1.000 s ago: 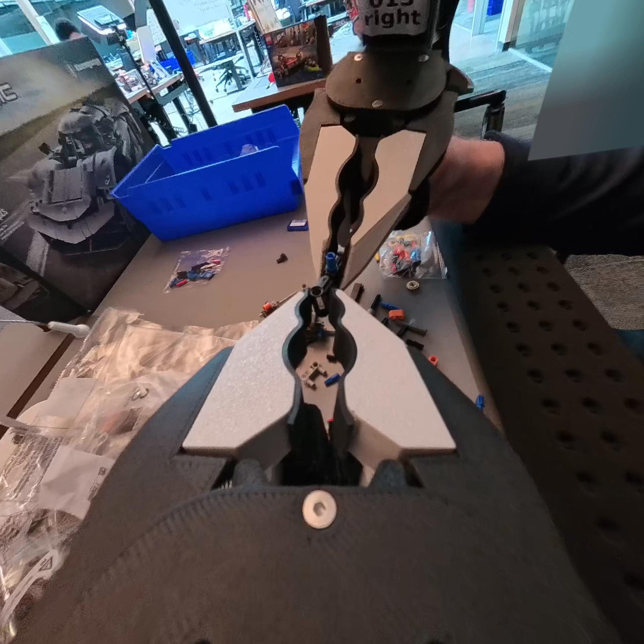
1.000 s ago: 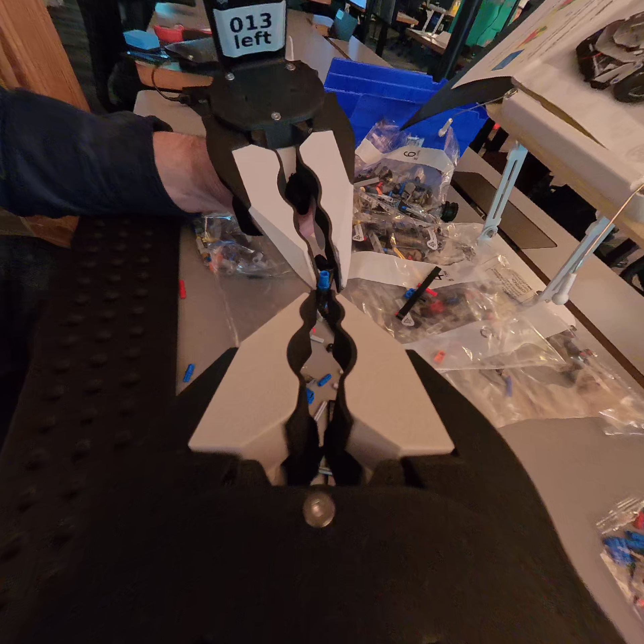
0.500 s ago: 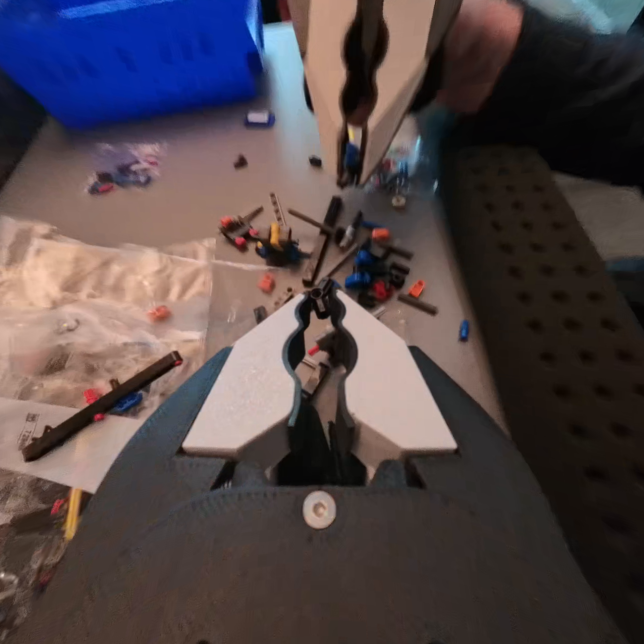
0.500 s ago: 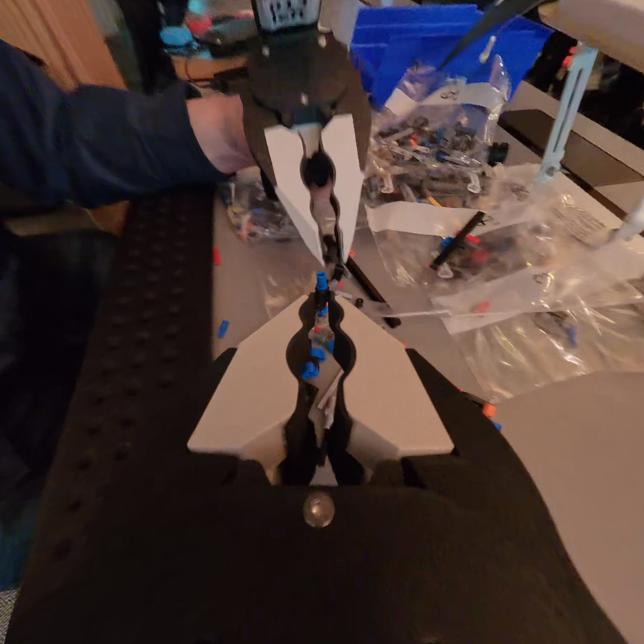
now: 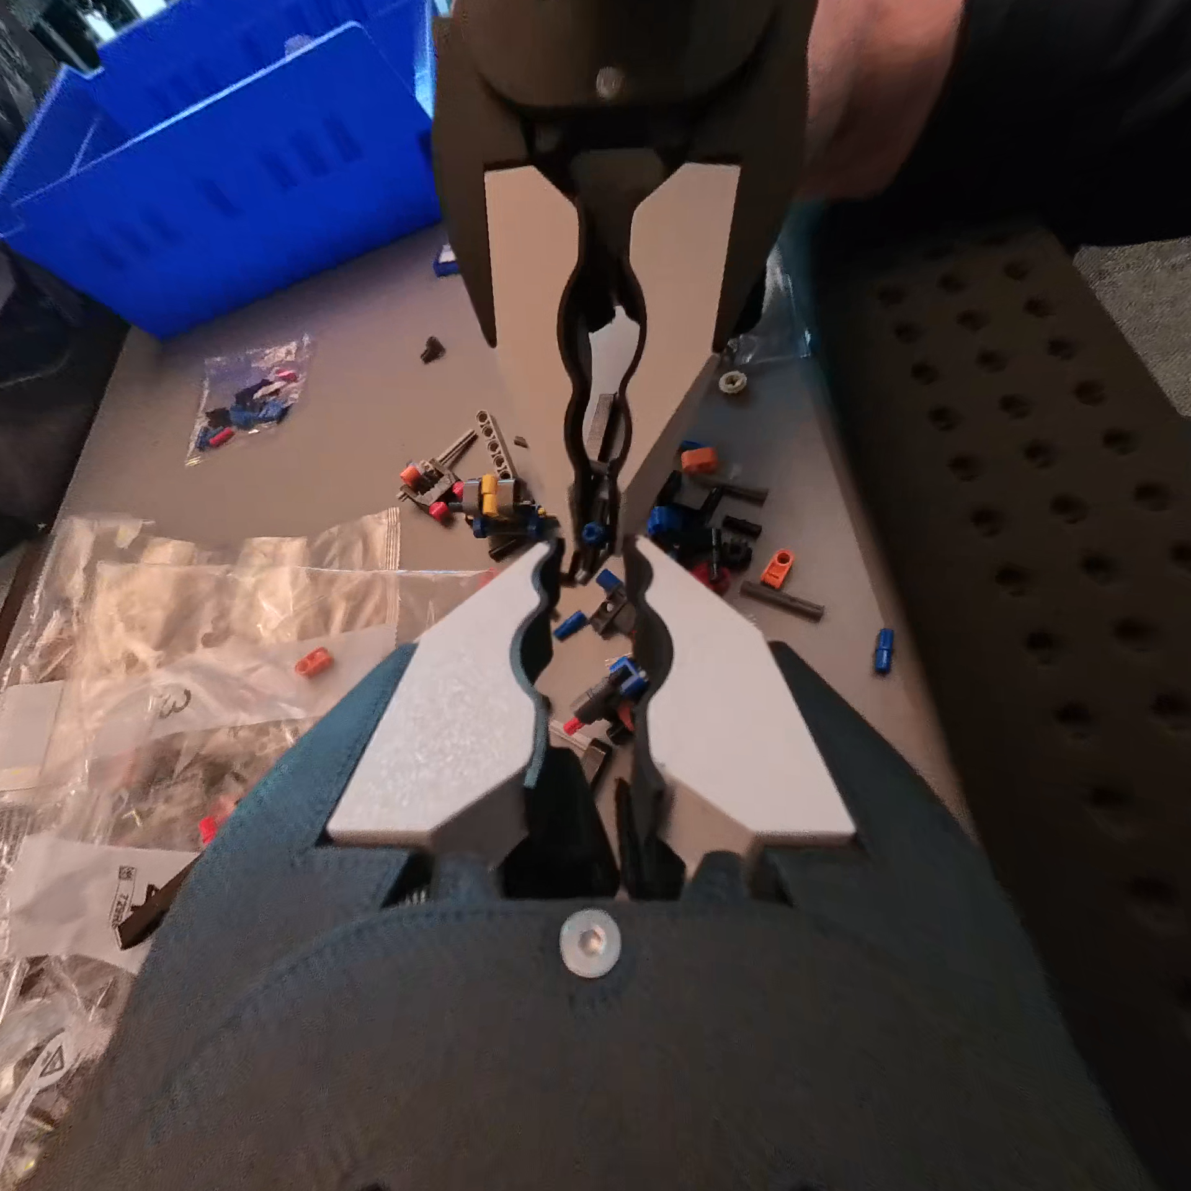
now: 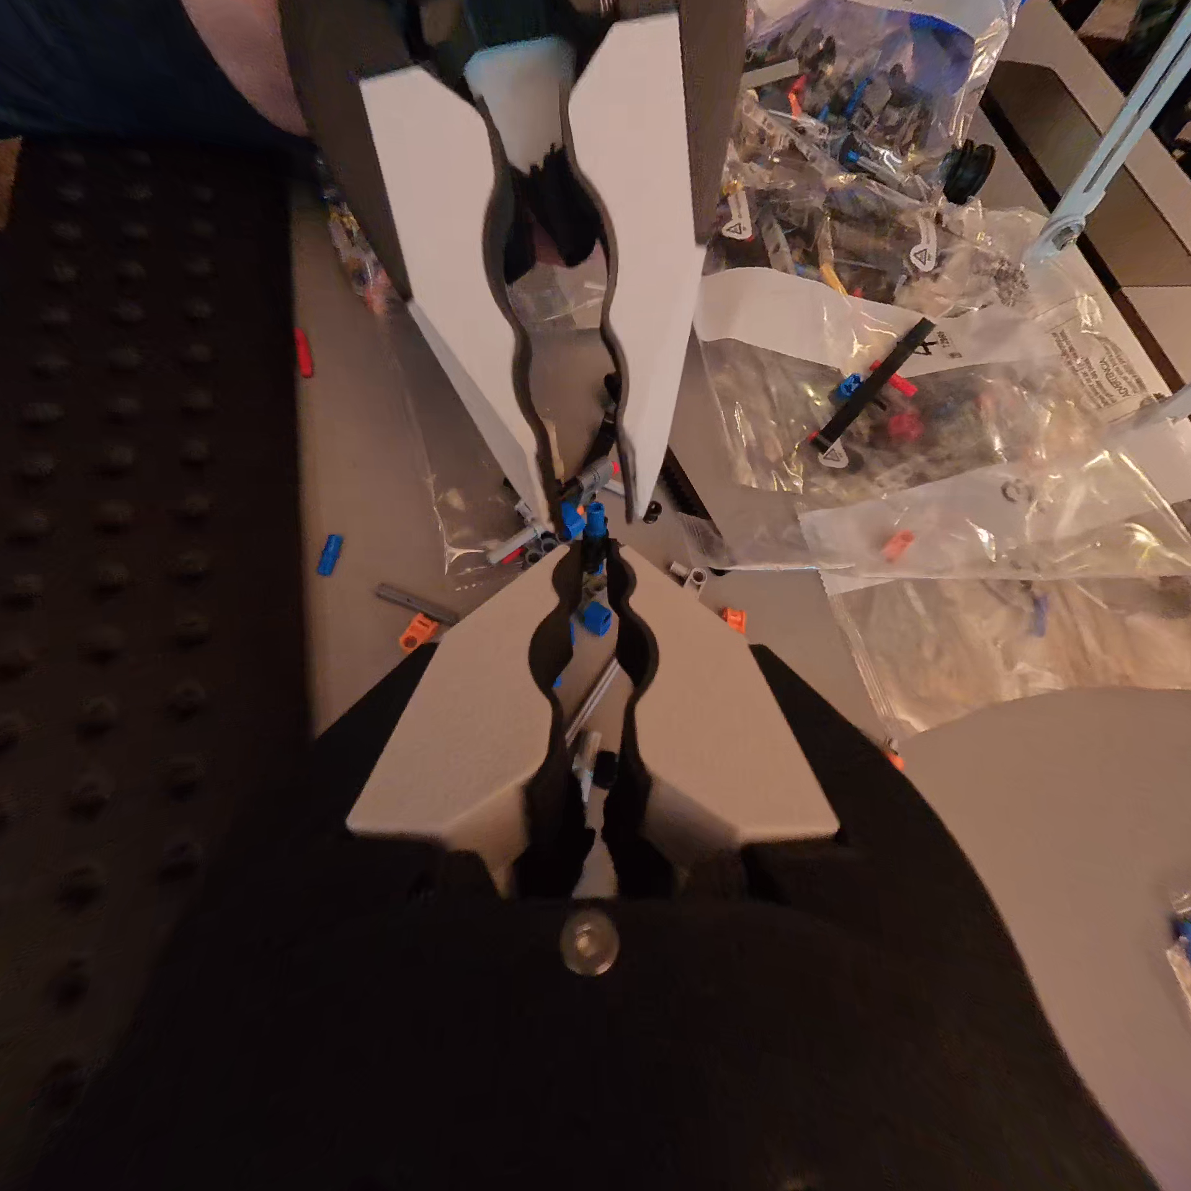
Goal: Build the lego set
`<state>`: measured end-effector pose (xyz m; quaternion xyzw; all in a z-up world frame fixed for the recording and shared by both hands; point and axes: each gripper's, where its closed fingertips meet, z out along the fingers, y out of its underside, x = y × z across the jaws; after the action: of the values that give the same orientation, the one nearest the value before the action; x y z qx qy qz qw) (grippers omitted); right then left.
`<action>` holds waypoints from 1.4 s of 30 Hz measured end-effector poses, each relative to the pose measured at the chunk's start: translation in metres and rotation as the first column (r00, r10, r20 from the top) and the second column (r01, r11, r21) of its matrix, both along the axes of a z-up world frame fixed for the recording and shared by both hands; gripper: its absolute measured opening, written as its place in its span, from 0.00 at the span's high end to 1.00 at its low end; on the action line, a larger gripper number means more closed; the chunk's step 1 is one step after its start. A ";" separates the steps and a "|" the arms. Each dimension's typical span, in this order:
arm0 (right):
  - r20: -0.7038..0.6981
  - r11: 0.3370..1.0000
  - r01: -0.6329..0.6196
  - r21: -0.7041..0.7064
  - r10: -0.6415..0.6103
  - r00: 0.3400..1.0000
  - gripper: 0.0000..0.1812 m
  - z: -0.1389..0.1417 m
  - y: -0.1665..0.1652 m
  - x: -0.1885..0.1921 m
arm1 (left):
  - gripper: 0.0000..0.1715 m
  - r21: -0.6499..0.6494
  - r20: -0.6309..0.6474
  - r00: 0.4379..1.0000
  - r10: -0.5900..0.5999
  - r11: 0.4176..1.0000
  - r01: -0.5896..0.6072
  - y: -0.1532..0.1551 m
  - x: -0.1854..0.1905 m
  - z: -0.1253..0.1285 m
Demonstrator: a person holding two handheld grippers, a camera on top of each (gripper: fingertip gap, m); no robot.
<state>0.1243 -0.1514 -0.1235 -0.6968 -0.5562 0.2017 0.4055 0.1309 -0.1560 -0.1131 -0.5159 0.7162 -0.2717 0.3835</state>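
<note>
My left gripper [image 5: 593, 554] is open, its jaws a finger-width apart, low over a pile of loose lego pieces [image 5: 702, 515] on the grey table. My right gripper [image 6: 593, 551] is shut on a small blue pin [image 6: 596, 519] whose blue end sticks out past its tips. The two grippers meet tip to tip: the right gripper [image 5: 596, 538] comes down from the top of the left wrist view with the pin [image 5: 591, 532], and the left gripper [image 6: 590, 509] hangs open above the pin in the right wrist view. A small black piece [image 5: 572, 572] sits by my left fingertip; I cannot tell what holds it.
A blue bin [image 5: 225, 180] stands at the back left. Clear plastic bags [image 5: 193, 631] of parts cover the table's left; they also show in the right wrist view [image 6: 967, 515], one with a long black beam [image 6: 876, 387]. A black perforated mat [image 5: 1031, 515] lines the other side. A hand holds each gripper.
Both grippers have come down low over the loose pieces, and after parting half a second ago they are tip to tip again. The left gripper, shut on a black piece before, now stands open.
</note>
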 end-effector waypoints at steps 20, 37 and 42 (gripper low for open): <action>0.032 0.998 0.009 0.057 -0.011 0.999 0.98 0.002 0.001 -0.001 | 0.95 -0.016 0.039 0.999 0.000 1.000 0.000 -0.002 0.003 0.006; -0.072 0.993 0.053 0.108 -0.045 0.996 0.97 0.021 0.003 -0.004 | 0.97 -0.061 0.115 0.993 0.007 0.998 0.000 0.000 -0.002 0.020; -0.095 0.991 0.074 0.110 -0.064 0.993 0.93 0.024 0.005 -0.006 | 0.97 -0.087 0.152 0.988 0.002 0.996 0.011 -0.001 -0.003 0.028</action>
<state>0.1187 -0.1467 -0.0997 -0.6816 -0.5233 0.1873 0.4759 0.1281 -0.1572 -0.0854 -0.5086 0.6734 -0.3423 0.4132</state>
